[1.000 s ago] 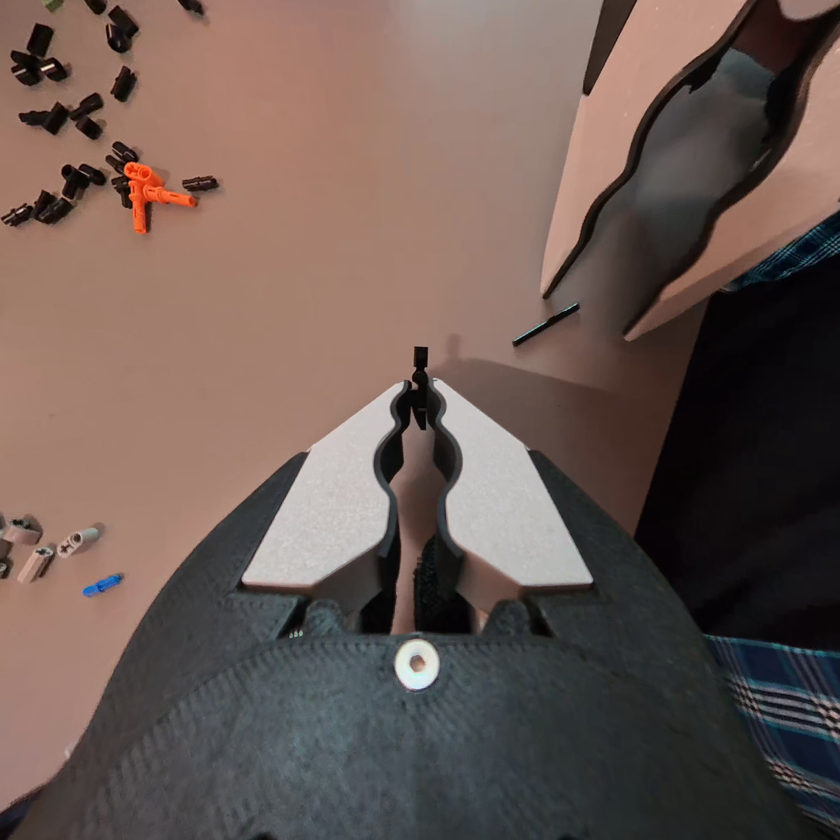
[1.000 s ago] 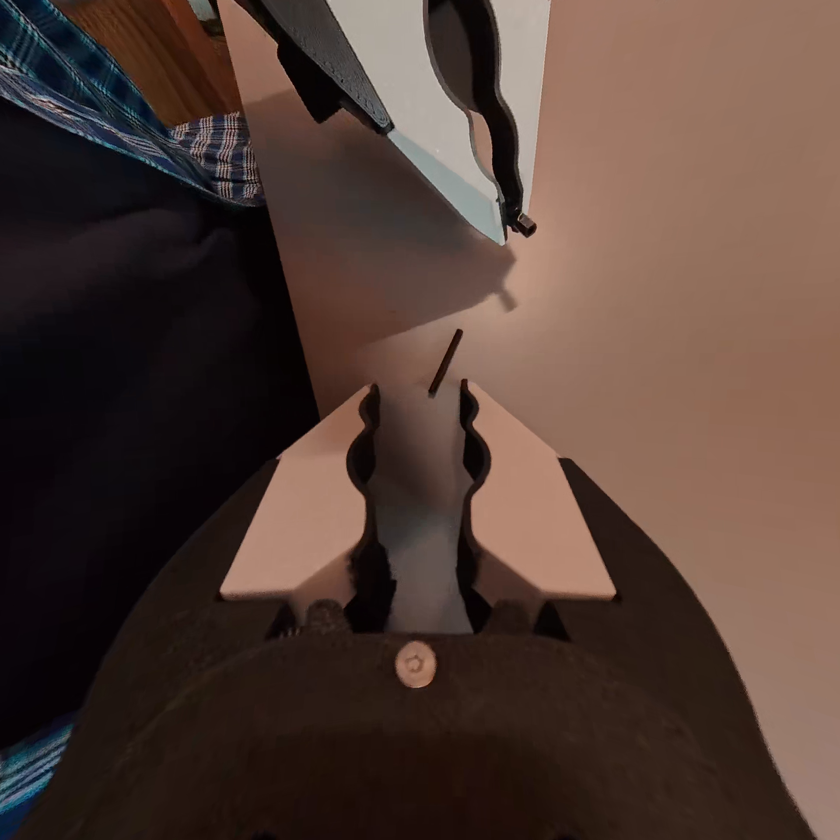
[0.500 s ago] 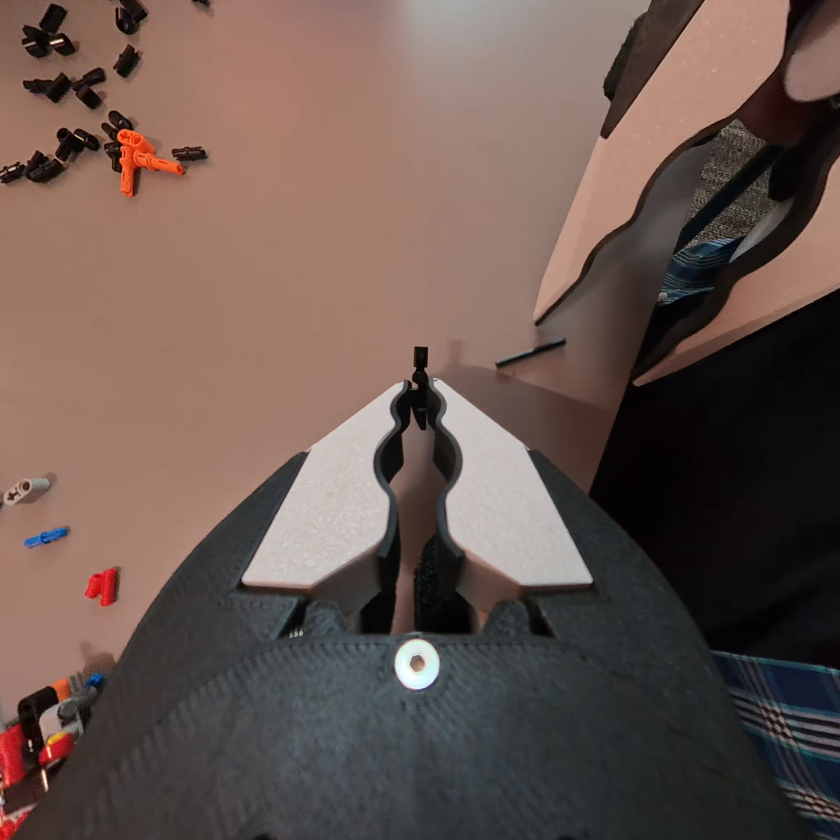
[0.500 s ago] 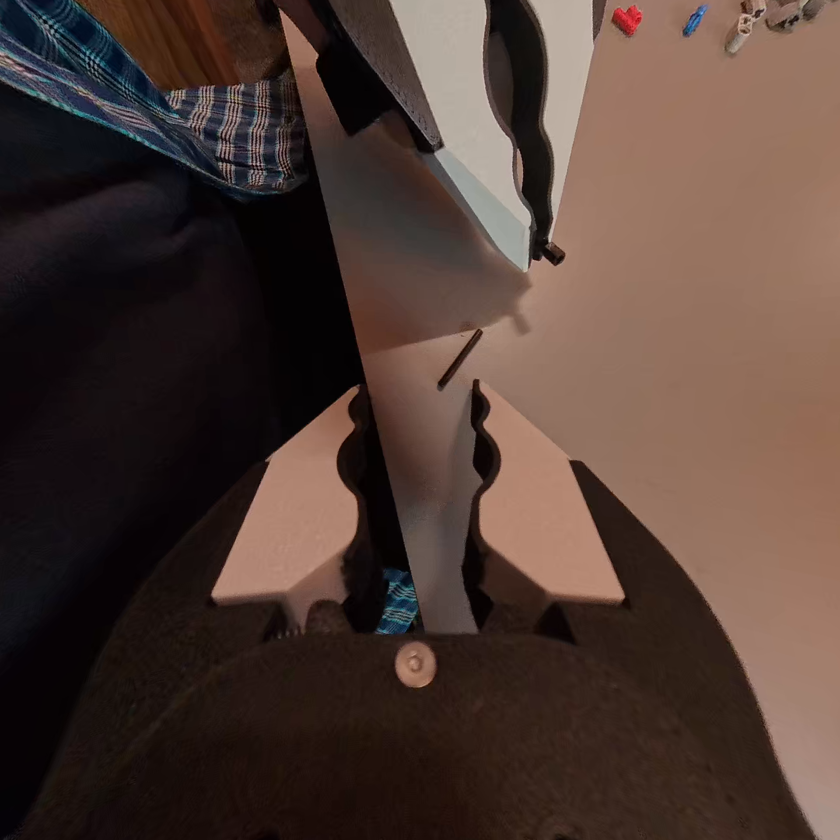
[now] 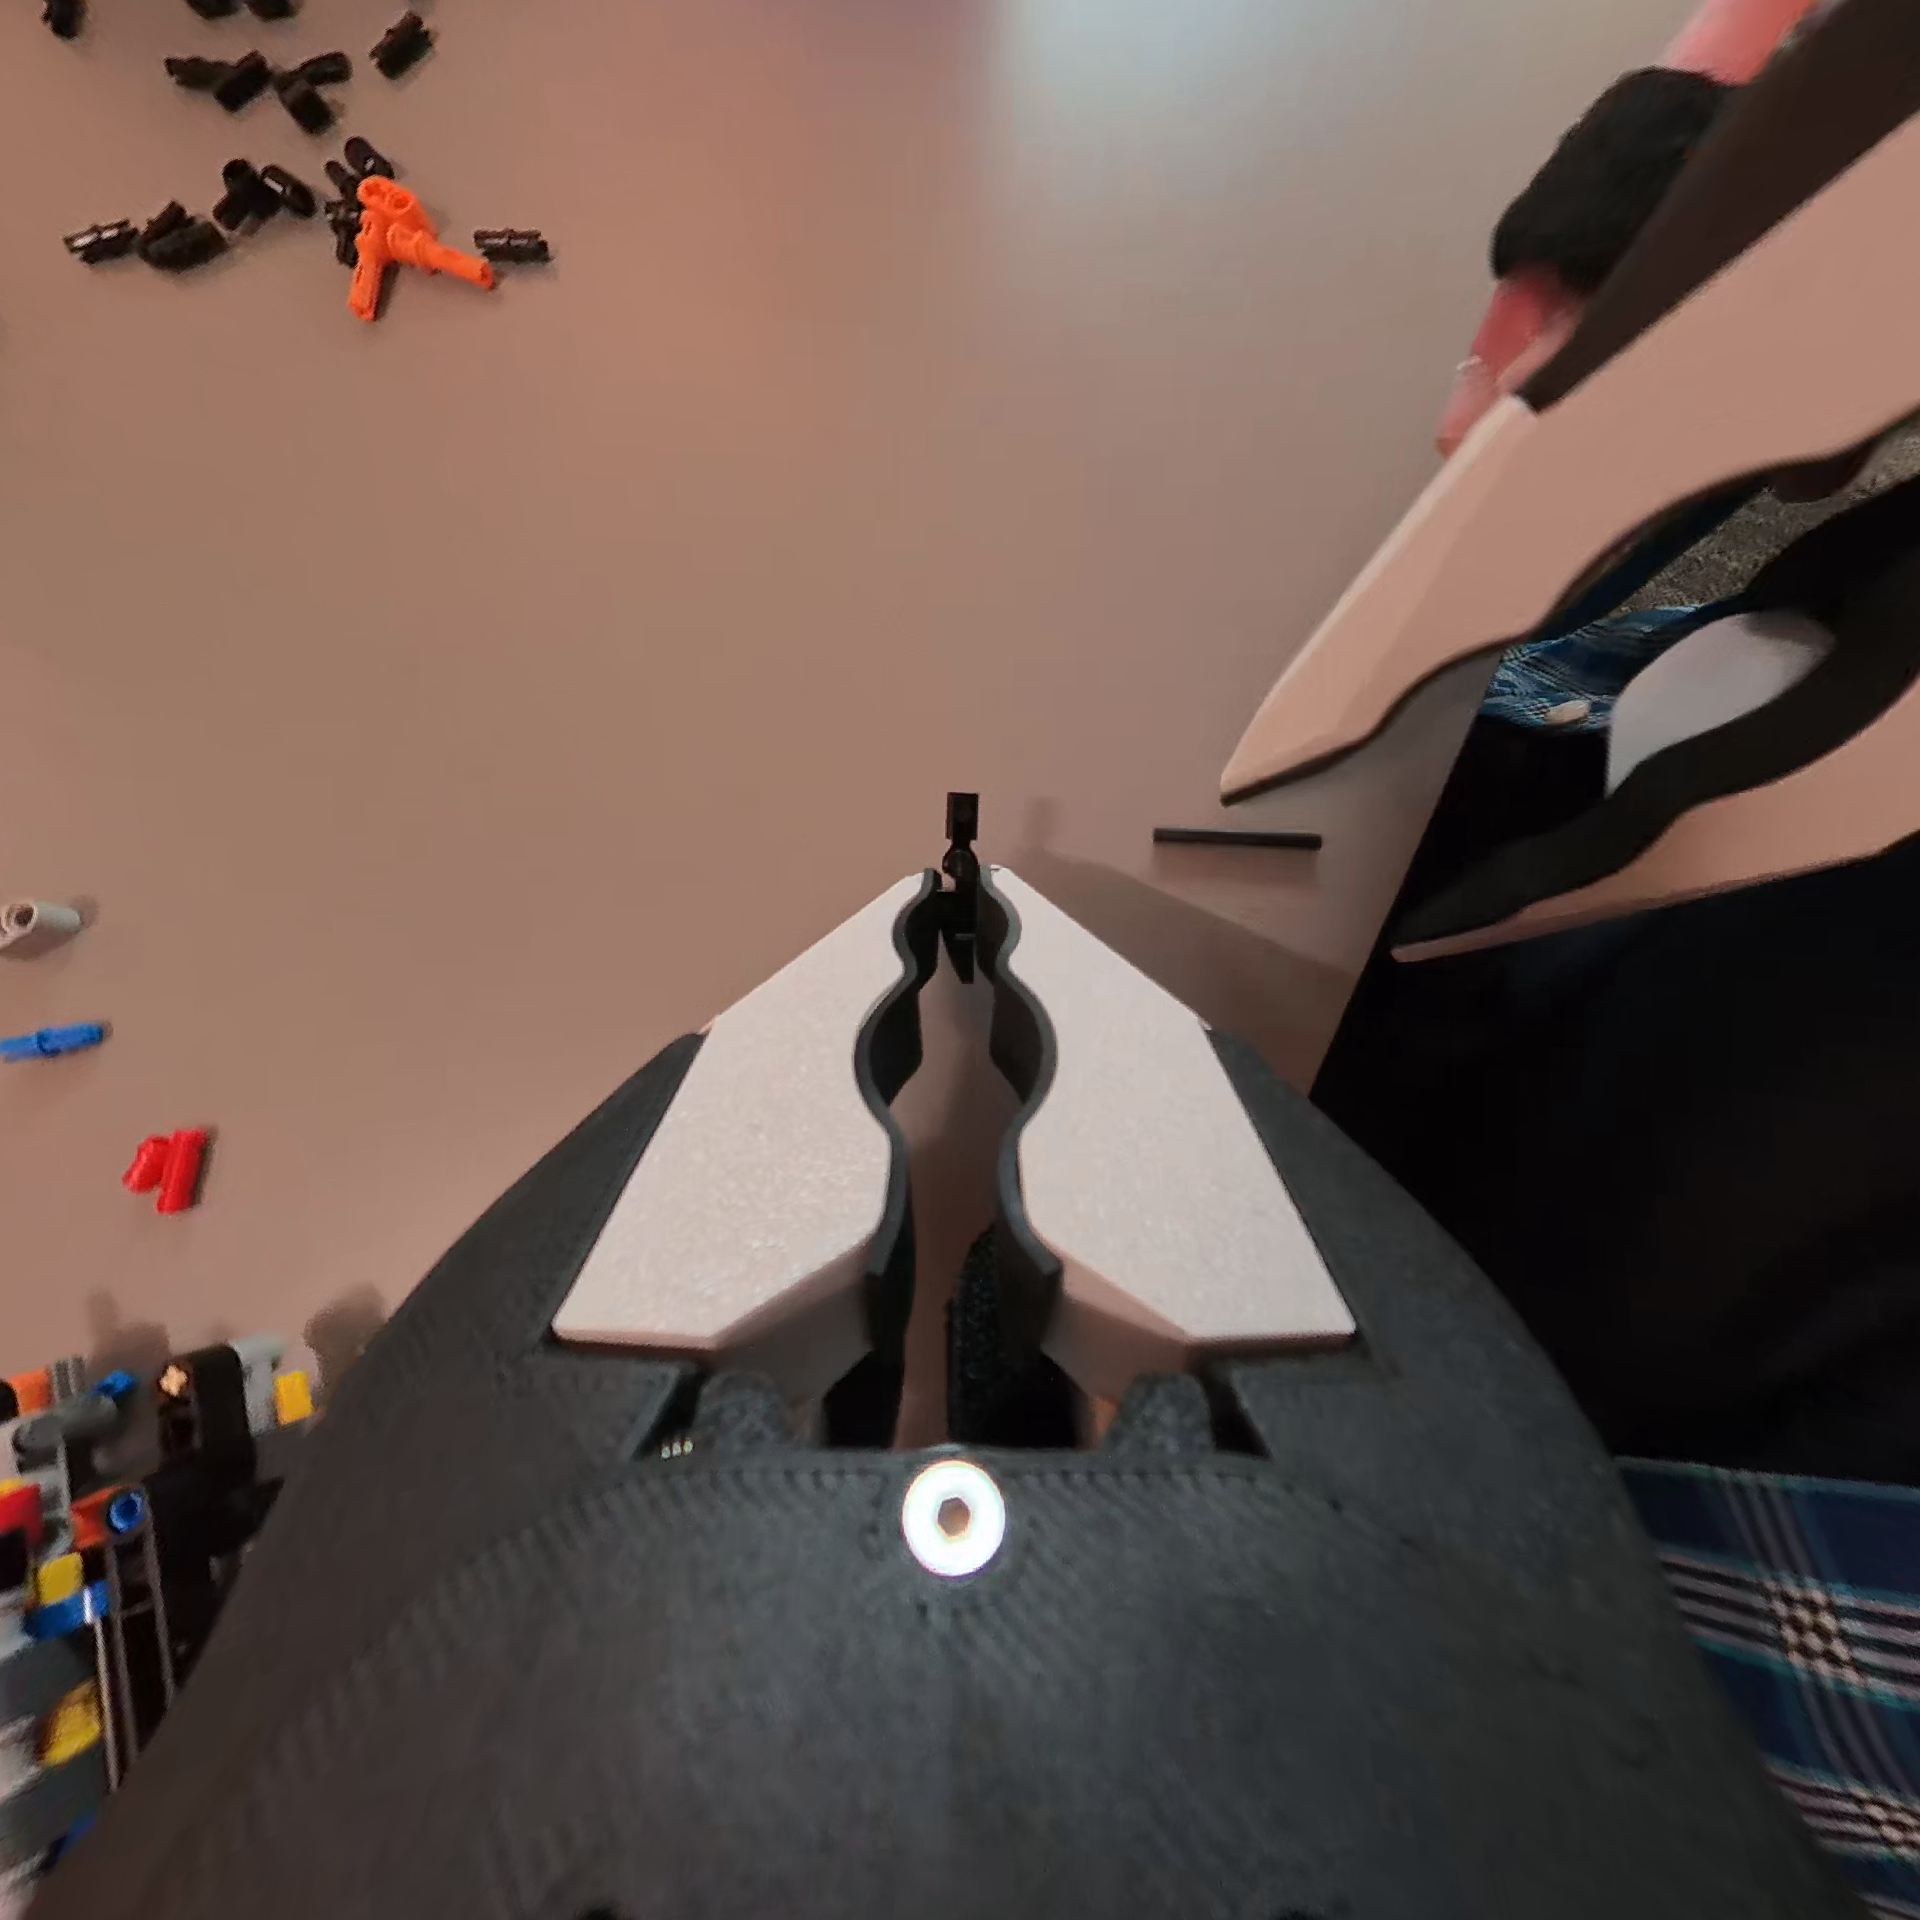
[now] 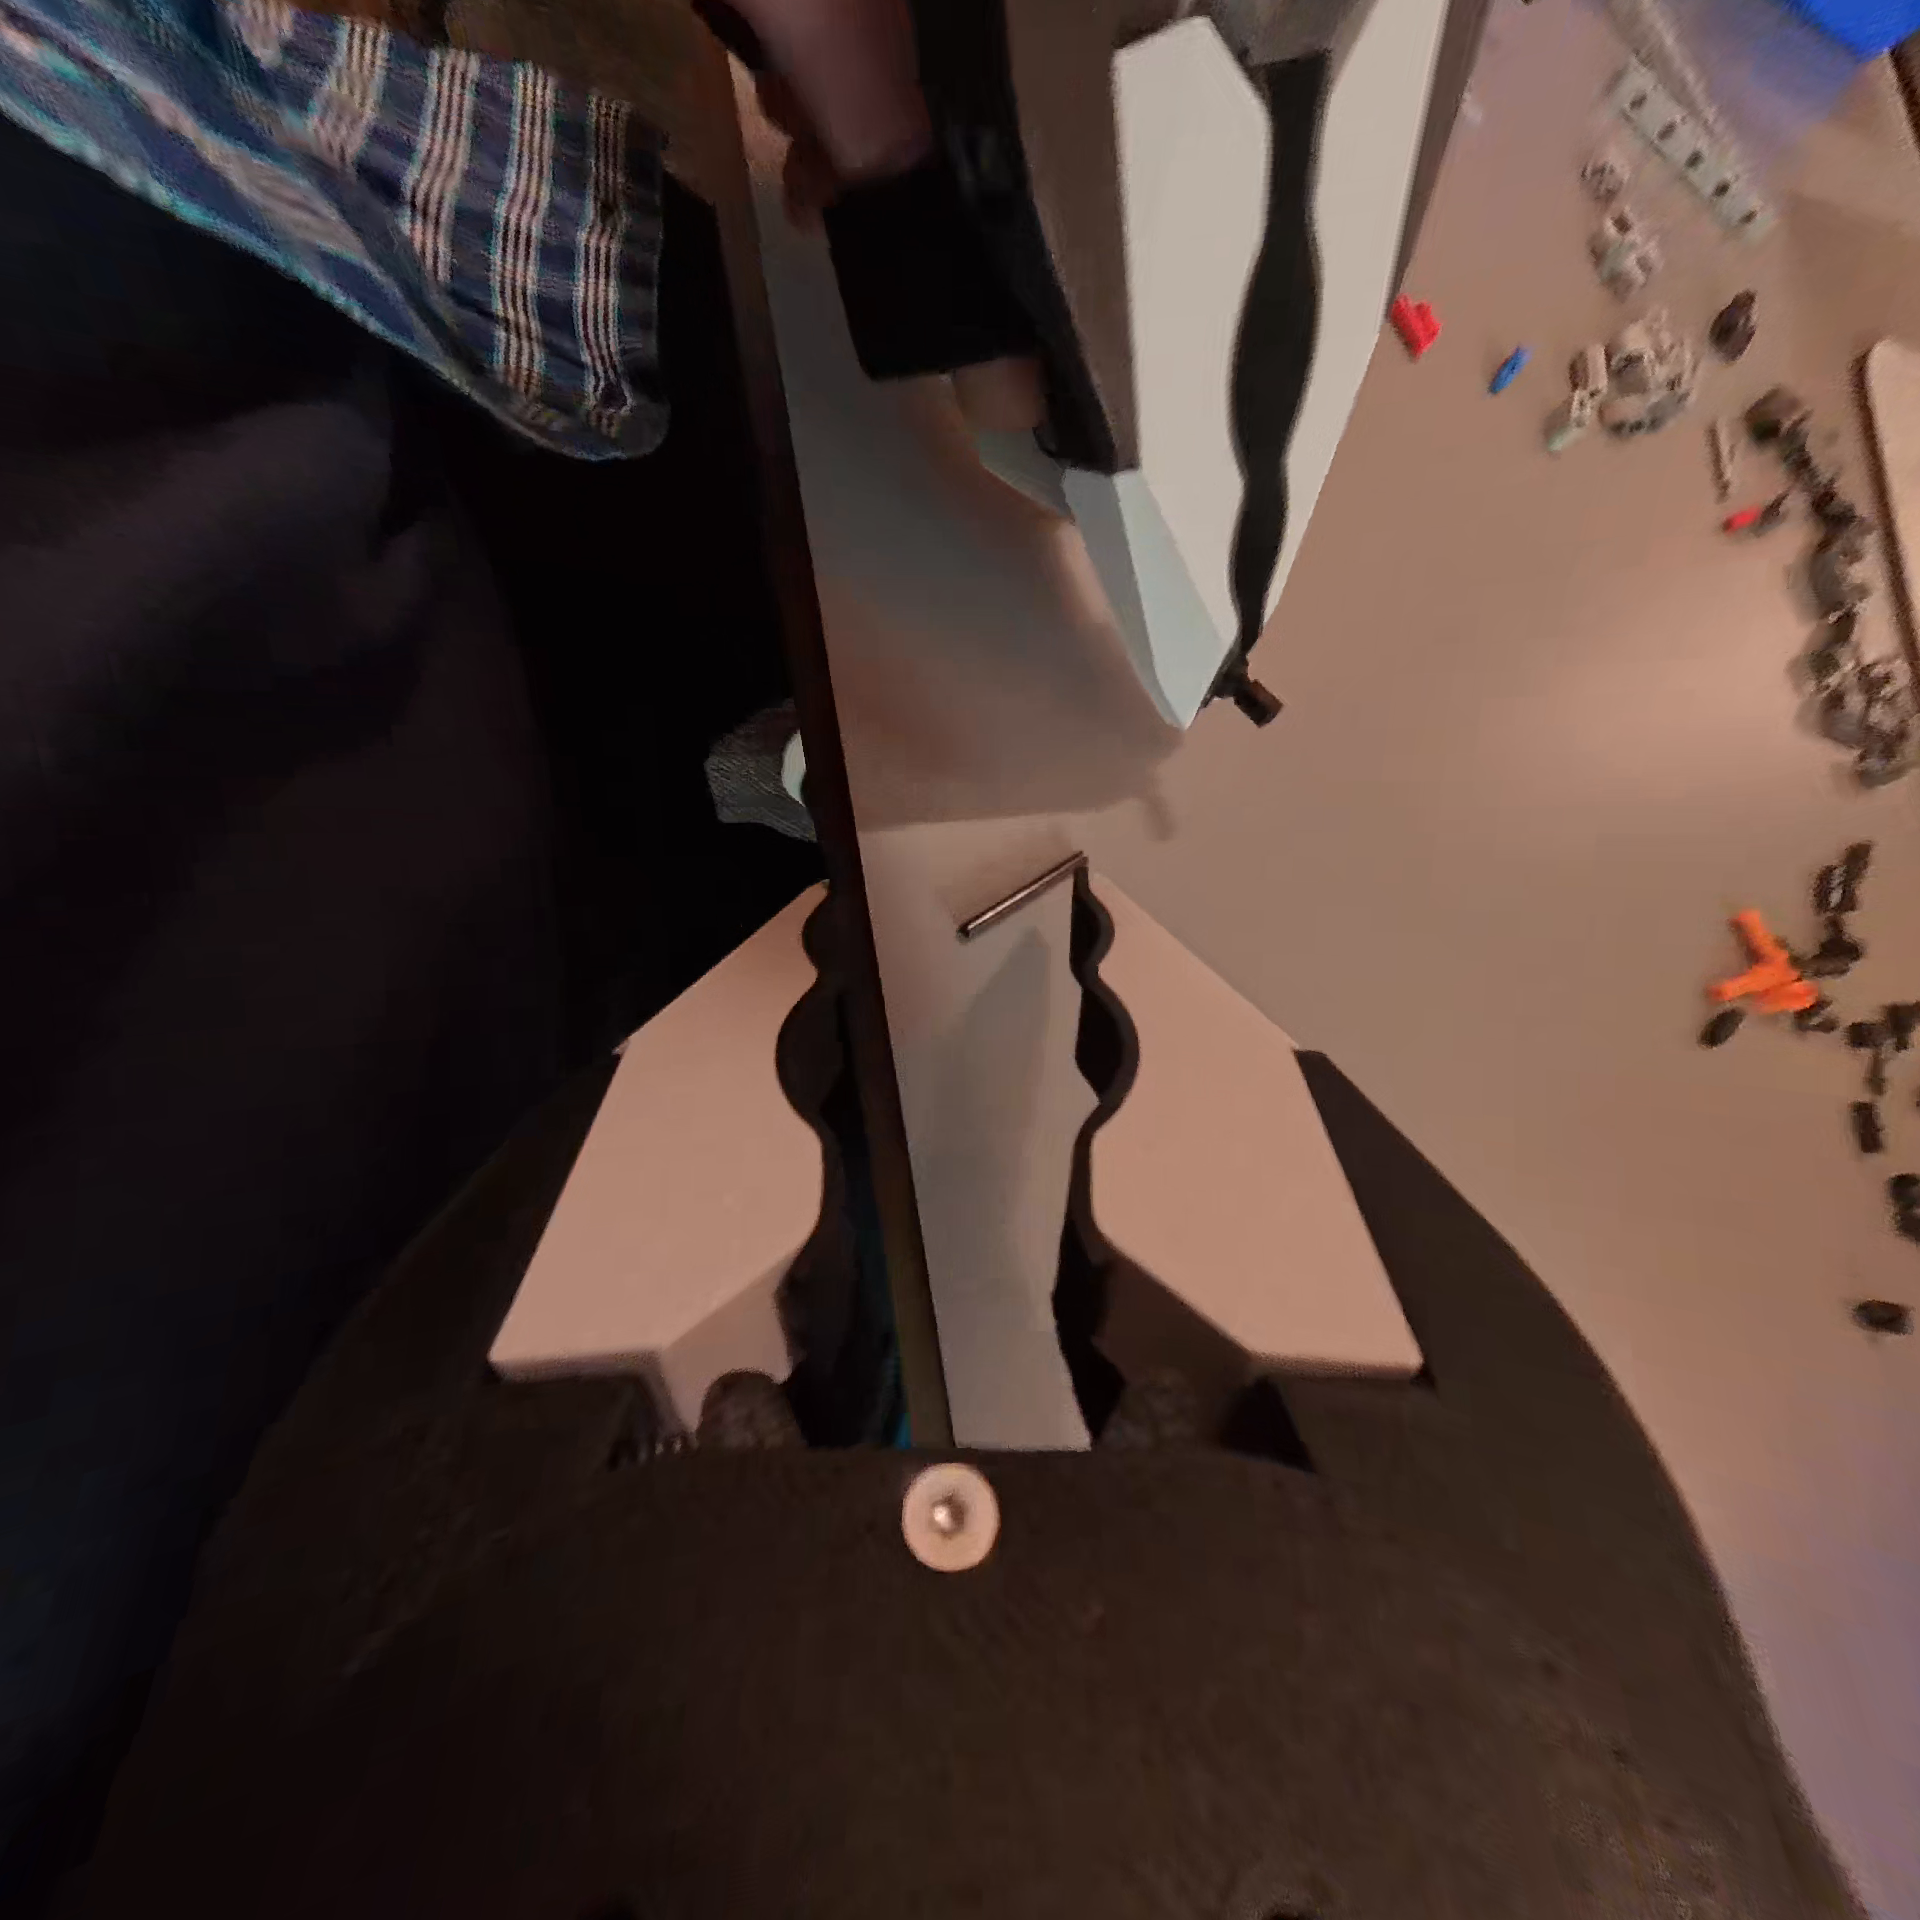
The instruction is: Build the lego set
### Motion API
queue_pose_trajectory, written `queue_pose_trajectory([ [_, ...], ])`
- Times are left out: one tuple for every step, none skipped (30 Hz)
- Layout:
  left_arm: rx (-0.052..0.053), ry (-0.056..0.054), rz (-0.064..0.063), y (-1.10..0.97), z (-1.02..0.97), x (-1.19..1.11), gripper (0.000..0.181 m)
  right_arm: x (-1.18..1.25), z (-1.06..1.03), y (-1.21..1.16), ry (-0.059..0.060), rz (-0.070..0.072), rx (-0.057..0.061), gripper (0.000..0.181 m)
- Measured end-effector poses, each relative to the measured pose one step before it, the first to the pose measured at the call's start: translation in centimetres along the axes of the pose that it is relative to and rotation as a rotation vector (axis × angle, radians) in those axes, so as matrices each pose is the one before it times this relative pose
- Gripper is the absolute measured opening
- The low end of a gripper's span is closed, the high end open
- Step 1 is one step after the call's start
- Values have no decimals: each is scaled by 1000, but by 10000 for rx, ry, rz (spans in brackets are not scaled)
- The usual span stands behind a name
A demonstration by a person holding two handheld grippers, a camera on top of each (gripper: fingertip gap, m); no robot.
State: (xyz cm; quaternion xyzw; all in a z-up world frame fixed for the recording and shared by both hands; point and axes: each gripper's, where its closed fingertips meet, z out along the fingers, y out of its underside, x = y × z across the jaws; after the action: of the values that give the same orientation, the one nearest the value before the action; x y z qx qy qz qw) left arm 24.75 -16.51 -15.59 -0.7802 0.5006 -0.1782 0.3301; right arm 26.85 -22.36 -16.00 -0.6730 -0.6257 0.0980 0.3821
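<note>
Two grippers flank a thin black plastic axle rod [image 5: 1236, 837] lying near the tan table's [image 5: 831, 468] edge. Left of the rod, the left gripper [image 5: 958, 891] pinches a small black connector piece [image 5: 960, 831]. Right of it, the right gripper [image 6: 951, 894] gapes empty; it should probably straddle the rod squarely before closing.

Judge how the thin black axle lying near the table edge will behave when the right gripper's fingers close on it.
The black axle looks thin, straight and rigid, so probably stiff and light. Lying flat on the smooth table, it may roll or skid away. The right gripper is open over it.
</note>
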Motion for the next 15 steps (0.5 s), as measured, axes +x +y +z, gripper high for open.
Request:
queue_pose_trajectory([
  [44, -28, -62, 92, -30, -45, 6, -134, 276, 85, 80, -394, -158, 39],
  [34, 10, -71, 77, -22, -27, 5, -52, 336, 201, 62, -222, -170, 40],
  [35, -6, -51, 75, -22, -42, 5, -153, 244, 57, -59, -26, -32, 38],
  [30, -38, -31, 67, -27, -96, 5, -145, 129, 27, -56, -4, 16, 37],
  [12, -19, -50, 91, -9, -78, 6, -30, 9, 0, 28, -57, 33, 36],
  [33, 10, -68, 62, -24, -27, 5, -18, -19, 0, 40, -38, 9, 36],
  [63, 11, -64, 21, -35, 14, 5, -11, -20, 11, 42, -32, 2, 36],
  [26, 7, -68, 85, -18, 12, 5, 21, -9, 0, 40, 41, 10, 36],
  [0, -10, -54, 106, -8, 6, 5, 26, -30, -14, 34, 56, 20, 36],
  [11, -6, -32, 94, -19, 43, 5, -7, -57, 19, 44, -57, 12, 35],
  [15, -15, -19, 80, -23, 44, 5, 3, -65, 11, 64, -42, 1, 35],
  [-3, -29, -20, 96, -26, 21, 5, -81, -42, 2, 14, -19, 1, 33],
  [6, -26, -17, 49, -28, 10, 5, -70, -23, -5, 35, -69, -2, 31],
  [42, -29, -10, -21, -67, -7, 5, -43, -20, -14, 44, -77, -17, 30],
  [45, -26, -17, -57, -76, -3, 5, -32, -20, -32, 36, -73, -18, 29],
])
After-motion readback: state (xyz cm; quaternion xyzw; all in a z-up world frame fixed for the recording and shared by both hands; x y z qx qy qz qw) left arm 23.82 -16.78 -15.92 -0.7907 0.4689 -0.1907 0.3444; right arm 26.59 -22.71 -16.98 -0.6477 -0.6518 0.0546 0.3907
